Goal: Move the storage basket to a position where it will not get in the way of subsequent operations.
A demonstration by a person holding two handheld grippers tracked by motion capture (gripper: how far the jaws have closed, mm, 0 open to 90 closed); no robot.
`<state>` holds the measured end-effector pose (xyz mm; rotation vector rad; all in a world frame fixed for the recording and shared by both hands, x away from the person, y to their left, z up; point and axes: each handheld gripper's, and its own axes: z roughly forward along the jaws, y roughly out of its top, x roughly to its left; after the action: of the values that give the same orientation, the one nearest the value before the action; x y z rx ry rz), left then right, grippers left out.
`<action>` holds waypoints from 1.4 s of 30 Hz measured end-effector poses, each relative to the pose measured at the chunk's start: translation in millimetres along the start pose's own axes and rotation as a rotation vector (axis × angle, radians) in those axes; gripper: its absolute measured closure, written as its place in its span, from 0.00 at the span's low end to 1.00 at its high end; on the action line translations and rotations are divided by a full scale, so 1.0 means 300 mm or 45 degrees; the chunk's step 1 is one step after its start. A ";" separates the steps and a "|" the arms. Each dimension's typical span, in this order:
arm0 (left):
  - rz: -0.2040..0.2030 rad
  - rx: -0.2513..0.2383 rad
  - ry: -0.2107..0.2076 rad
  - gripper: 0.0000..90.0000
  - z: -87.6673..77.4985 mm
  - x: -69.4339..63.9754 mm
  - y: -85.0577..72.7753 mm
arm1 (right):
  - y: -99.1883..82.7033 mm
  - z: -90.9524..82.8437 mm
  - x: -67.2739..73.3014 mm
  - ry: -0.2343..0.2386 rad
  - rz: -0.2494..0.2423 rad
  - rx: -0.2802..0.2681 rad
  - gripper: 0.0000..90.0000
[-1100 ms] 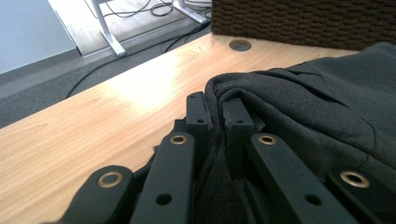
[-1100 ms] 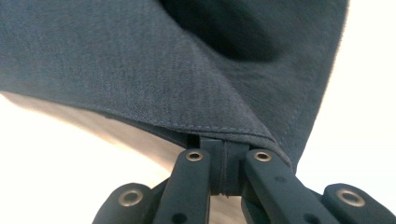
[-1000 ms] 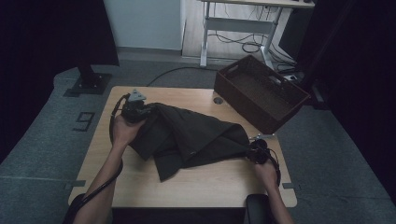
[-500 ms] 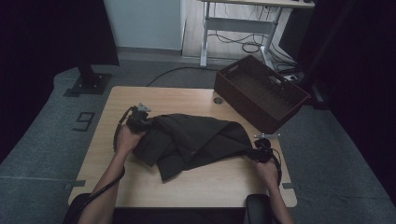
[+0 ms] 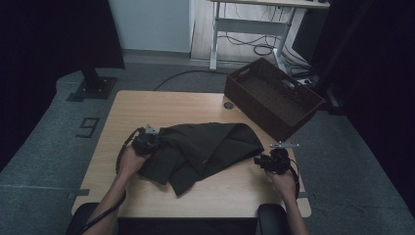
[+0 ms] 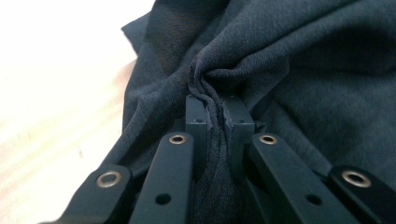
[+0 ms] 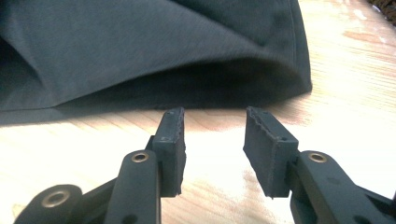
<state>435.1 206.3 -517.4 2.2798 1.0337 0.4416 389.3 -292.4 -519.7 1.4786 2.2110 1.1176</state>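
Left hand-held gripper (image 6: 215,116) pinches a bunched fold of the dark garment (image 5: 205,147) lying crumpled mid-surface (image 5: 161,105); right hand-held gripper (image 7: 214,128), jaws just opening, stands empty just short of the cloth's edge

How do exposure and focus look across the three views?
High view: dim, room edges nearly black, dark cloth lacks detail. Left gripper view: table blown out white, cloth weave sharp, near jaw links soft. Right gripper view: glare on the wood between the jaws, cloth evenly lit.
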 end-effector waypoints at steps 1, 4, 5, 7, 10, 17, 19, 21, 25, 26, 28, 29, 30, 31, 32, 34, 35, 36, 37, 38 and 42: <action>0.004 0.003 -0.007 0.93 -0.014 -0.015 -0.016 | -0.003 -0.002 0.000 0.001 0.000 -0.001 0.63; 0.010 0.018 -0.045 0.92 -0.057 -0.064 -0.062 | -0.011 0.000 -0.001 0.002 0.003 0.009 0.62; 0.012 0.024 -0.076 0.92 -0.075 -0.086 -0.081 | -0.013 0.001 -0.002 0.002 0.002 0.010 0.62; 0.008 0.025 -0.127 0.89 -0.105 -0.105 -0.099 | -0.019 0.007 -0.002 0.005 0.010 0.016 0.62; 0.041 -0.052 -0.087 0.68 -0.161 -0.101 -0.070 | -0.019 0.018 0.004 0.012 0.004 0.023 0.61; 0.174 -0.209 -0.207 0.44 -0.223 -0.150 0.126 | -0.010 0.033 0.028 0.040 -0.021 0.034 0.57; 0.233 -0.196 -0.248 0.43 -0.196 -0.190 0.168 | -0.010 0.033 0.031 0.042 -0.023 0.033 0.56; 0.294 -0.173 -0.270 0.41 -0.157 -0.229 0.194 | -0.014 0.031 0.033 0.047 -0.021 0.036 0.56; 0.370 -0.092 -0.267 0.39 -0.076 -0.276 0.208 | -0.026 0.032 0.030 0.054 -0.021 0.048 0.55; 0.378 -0.078 -0.261 0.40 -0.063 -0.280 0.205 | -0.029 0.032 0.029 0.054 -0.017 0.051 0.55; 0.380 -0.066 -0.249 0.45 -0.048 -0.280 0.200 | -0.033 0.035 0.027 0.054 -0.014 0.055 0.55; 0.380 -0.054 -0.239 0.51 -0.041 -0.280 0.197 | -0.034 0.037 0.027 0.054 -0.013 0.056 0.55; 0.390 -0.042 -0.227 0.57 -0.038 -0.281 0.195 | -0.036 0.039 0.028 0.054 -0.011 0.059 0.55; 0.401 -0.028 -0.221 0.64 -0.034 -0.282 0.193 | -0.036 0.042 0.030 0.059 -0.012 0.062 0.55; 0.407 -0.020 -0.215 0.69 -0.032 -0.285 0.193 | -0.036 0.045 0.034 0.059 -0.014 0.062 0.55; 0.420 -0.029 -0.212 0.82 -0.037 -0.288 0.196 | -0.034 0.050 0.044 0.070 -0.020 0.066 0.56; 0.406 -0.049 -0.220 0.86 -0.043 -0.289 0.201 | -0.032 0.053 0.050 0.076 -0.028 0.067 0.56; 0.396 -0.071 -0.224 0.88 -0.054 -0.287 0.208 | -0.031 0.054 0.057 0.080 -0.034 0.068 0.56; 0.377 -0.103 -0.230 0.88 -0.067 -0.283 0.216 | -0.029 0.056 0.064 0.087 -0.044 0.069 0.56; 0.358 -0.132 -0.240 0.89 -0.081 -0.275 0.227 | -0.026 0.057 0.071 0.092 -0.051 0.071 0.56; 0.273 -0.247 -0.210 0.89 -0.150 -0.227 0.278 | -0.016 0.058 0.094 0.107 -0.078 0.067 0.56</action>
<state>415.7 127.5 -433.5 2.2169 0.6396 0.4129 383.6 -260.9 -529.3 1.3987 2.3427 1.1294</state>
